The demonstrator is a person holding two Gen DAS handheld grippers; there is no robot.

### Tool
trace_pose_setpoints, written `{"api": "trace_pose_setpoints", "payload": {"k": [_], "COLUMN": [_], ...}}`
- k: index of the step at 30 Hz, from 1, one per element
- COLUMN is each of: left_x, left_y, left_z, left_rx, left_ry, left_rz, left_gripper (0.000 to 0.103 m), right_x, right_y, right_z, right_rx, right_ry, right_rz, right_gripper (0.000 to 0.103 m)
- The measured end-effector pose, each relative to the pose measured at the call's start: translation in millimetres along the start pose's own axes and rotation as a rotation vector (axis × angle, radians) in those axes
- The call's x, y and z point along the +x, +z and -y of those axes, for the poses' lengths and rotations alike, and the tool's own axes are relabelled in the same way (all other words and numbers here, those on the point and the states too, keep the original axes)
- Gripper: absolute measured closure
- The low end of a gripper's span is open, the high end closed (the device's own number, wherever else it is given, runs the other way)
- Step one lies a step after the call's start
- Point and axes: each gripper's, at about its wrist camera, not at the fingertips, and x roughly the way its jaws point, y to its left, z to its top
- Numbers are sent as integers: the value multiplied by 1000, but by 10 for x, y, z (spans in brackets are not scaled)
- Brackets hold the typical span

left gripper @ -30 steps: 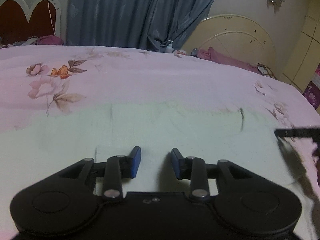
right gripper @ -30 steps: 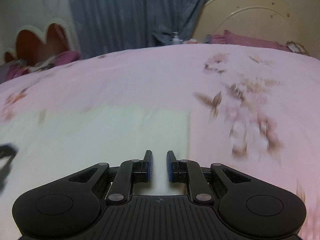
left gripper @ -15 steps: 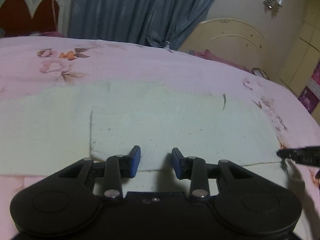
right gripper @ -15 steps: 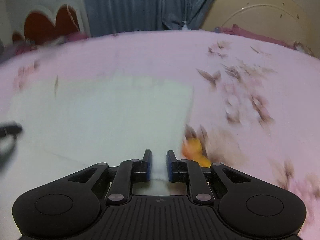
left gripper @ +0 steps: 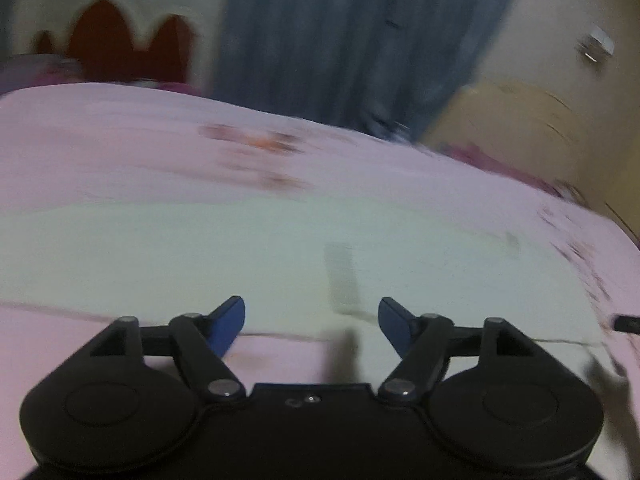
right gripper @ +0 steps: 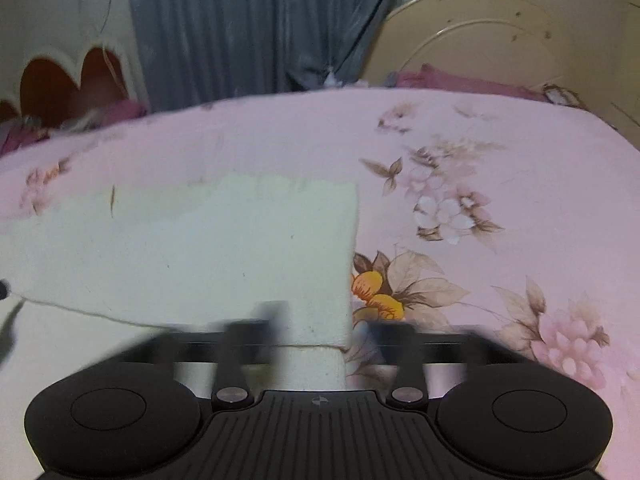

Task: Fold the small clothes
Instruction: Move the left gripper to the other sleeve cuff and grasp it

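One pale cloth (right gripper: 208, 248) lies folded on the pink floral bedspread (right gripper: 500, 152). Left gripper (left gripper: 311, 312) spread wide at its near edge; right gripper (right gripper: 324, 328) blurred, fingers apart, straddling the cloth's corner, gripping nothing.

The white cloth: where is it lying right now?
The white cloth lies flat on the pink floral bedspread, just ahead of both grippers; in the right wrist view its right edge runs beside the orange flower print.

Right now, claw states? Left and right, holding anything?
Left claw: open, holding nothing, over the near edge of the white cloth.
Right claw: open, motion-blurred, empty, at the cloth's near right corner.
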Motion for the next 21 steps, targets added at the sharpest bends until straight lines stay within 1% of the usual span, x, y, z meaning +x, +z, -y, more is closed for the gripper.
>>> {"api": "trace_pose_setpoints", "payload": {"k": [2, 3, 4, 5, 6, 8, 10, 11, 14, 16, 18, 20, 21], "left_x": [-169, -246, -304, -368, -437, -546, -595, -603, -563, -512, -484, -420, -406], "left_y": [-33, -53, -70, -91, -111, -137, -157, -157, -143, -150, -171, -160, -166], "left_z": [-451, -744, -991, -1258, -1537, -1983, -2345, -2492, -2739, -2823, -2881, -2939, -2957], "left_rx": [-86, -155, -218, -288, -370, -513, -636, -694, -791, -831, -856, -875, -879], "left_ry": [65, 105, 139, 177, 208, 223, 202, 182, 159, 145, 140, 143, 143], "left_rz": [13, 15, 18, 25, 37, 79, 115, 133, 173, 195, 211, 212, 210], "left_gripper": [47, 50, 53, 53, 55, 60, 69, 69, 69, 73, 81, 98, 99], "right_x": [-24, -41, -56, -51, -74, -48, -19, -7, 29, 32, 30, 37, 40], "right_y": [-5, -14, -23, -30, -49, -59, -65, -63, -33, 1, 33, 58, 69], "right_z": [-24, -45, -81, -126, -180, -280, -388, -428, -564, -654, -734, -790, -810], "right_rx": [9, 12, 15, 18, 17, 8, 4, 6, 8, -1, -15, -24, -27], "right_ry": [9, 20, 29, 38, 43, 50, 58, 64, 76, 80, 83, 87, 86], "right_rz": [-8, -8, -14, -20, -19, -28, -37, -40, -40, -36, -30, -27, -25], "right_gripper": [24, 35, 41, 46, 47, 47, 47, 47, 47, 47, 47, 47, 47]}}
